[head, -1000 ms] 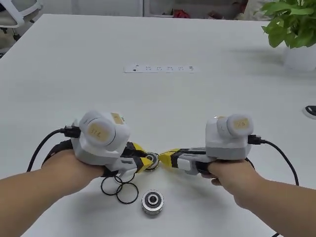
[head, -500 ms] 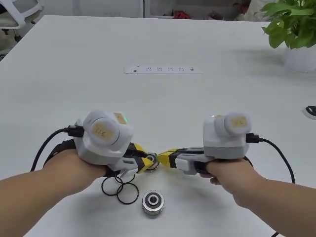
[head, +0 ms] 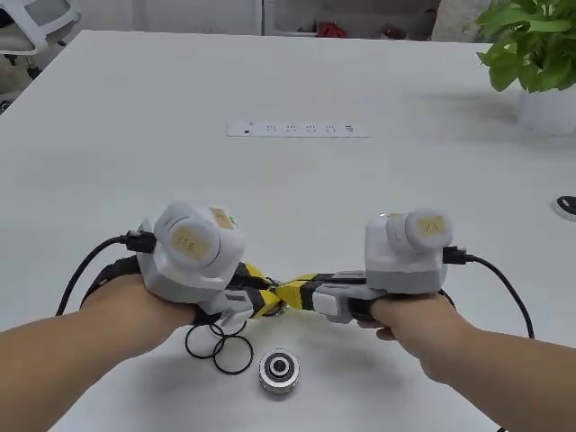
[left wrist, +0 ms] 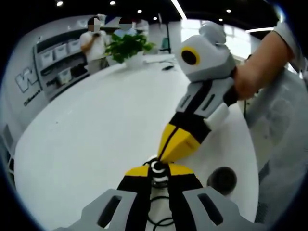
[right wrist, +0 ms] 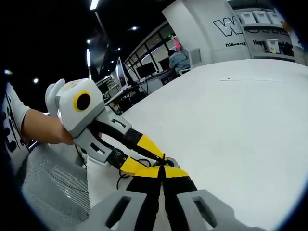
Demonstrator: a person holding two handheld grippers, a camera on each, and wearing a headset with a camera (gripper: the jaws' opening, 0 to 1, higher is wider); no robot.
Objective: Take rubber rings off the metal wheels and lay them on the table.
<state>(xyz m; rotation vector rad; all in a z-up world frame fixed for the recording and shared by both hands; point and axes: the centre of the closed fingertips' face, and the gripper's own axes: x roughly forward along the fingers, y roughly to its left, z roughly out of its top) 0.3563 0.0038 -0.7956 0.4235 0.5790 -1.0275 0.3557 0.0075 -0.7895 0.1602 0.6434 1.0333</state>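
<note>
Two hand-held grippers meeting over a metal wheel at the near edge of a white table (head: 297,198).

The left gripper (head: 259,301) comes in from the left. Its yellow-tipped jaws are closed most of the way and clamp the metal wheel (left wrist: 157,166) by its sides, just above the tabletop. The right gripper (head: 297,292) comes in from the right, with its tips touching the same wheel. Its jaws are drawn together to a narrow slit. Whether a rubber ring is pinched between them cannot be made out, because the tips hide the wheel's rim.

Just nearer than the grippers, a second wheel (head: 279,370) lies flat on the table. To its left are several loose rings (head: 216,342), thin black loops that overlap one another. A power strip (head: 297,130) lies well beyond, toward the far side.

The step in hand is judged to be peeling a ring off the clamped wheel.

Risks from here:
- The right tips may slide off the thin rubber, so the ring snaps back into its groove.
- A hard pull may twist the wheel out of the left jaws, since it is held only by a small metal surface.
- A ring released under tension could spring away across the table and not land beside the others.
</note>
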